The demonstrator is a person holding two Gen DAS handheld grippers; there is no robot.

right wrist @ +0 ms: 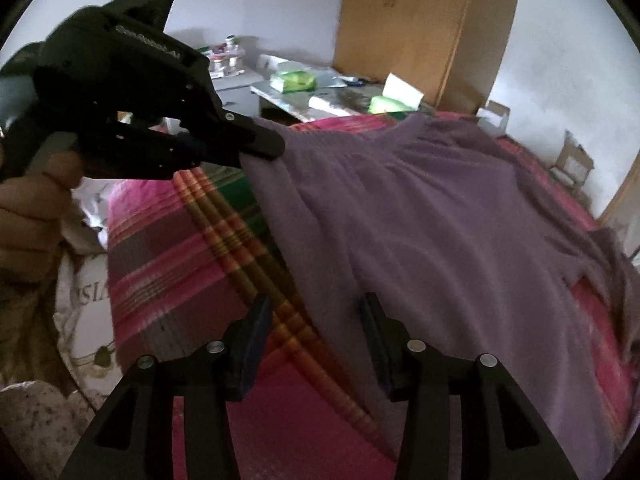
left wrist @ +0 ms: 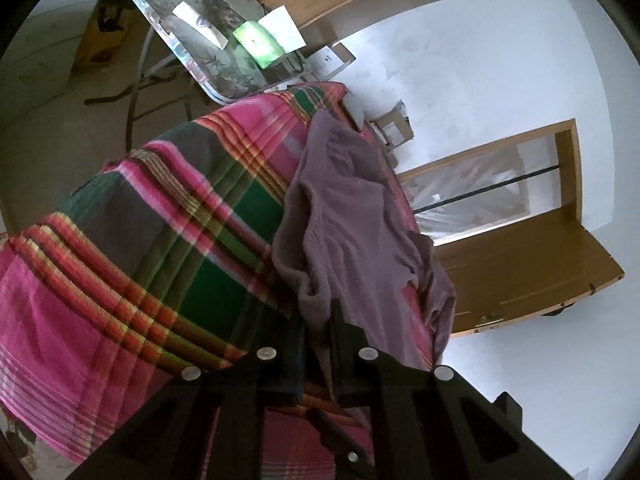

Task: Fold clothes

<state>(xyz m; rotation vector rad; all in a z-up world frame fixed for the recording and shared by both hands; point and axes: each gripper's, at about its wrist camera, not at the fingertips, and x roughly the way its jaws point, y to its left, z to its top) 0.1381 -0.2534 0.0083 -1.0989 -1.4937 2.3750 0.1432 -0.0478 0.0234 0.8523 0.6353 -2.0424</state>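
Note:
A purple garment (left wrist: 352, 216) lies spread and wrinkled on a bed covered by a pink, green and orange plaid bedspread (left wrist: 160, 220). In the left wrist view my left gripper (left wrist: 320, 332) has the cloth's near edge pinched between its fingers. The right wrist view shows the same left gripper (right wrist: 264, 146), held by a person's hand (right wrist: 32, 208), shut on a corner of the purple garment (right wrist: 440, 208) and lifting it slightly. My right gripper (right wrist: 314, 320) is open just above the bedspread (right wrist: 168, 260), straddling the garment's left edge, with its pads clear of the cloth.
A glass-topped table (right wrist: 288, 106) with green packets and papers stands beyond the bed, next to a wooden wardrobe (right wrist: 420, 28). A wooden door (left wrist: 520, 272) and a cardboard box (left wrist: 394, 126) are by the white wall. A printed sack (right wrist: 88, 300) sits left of the bed.

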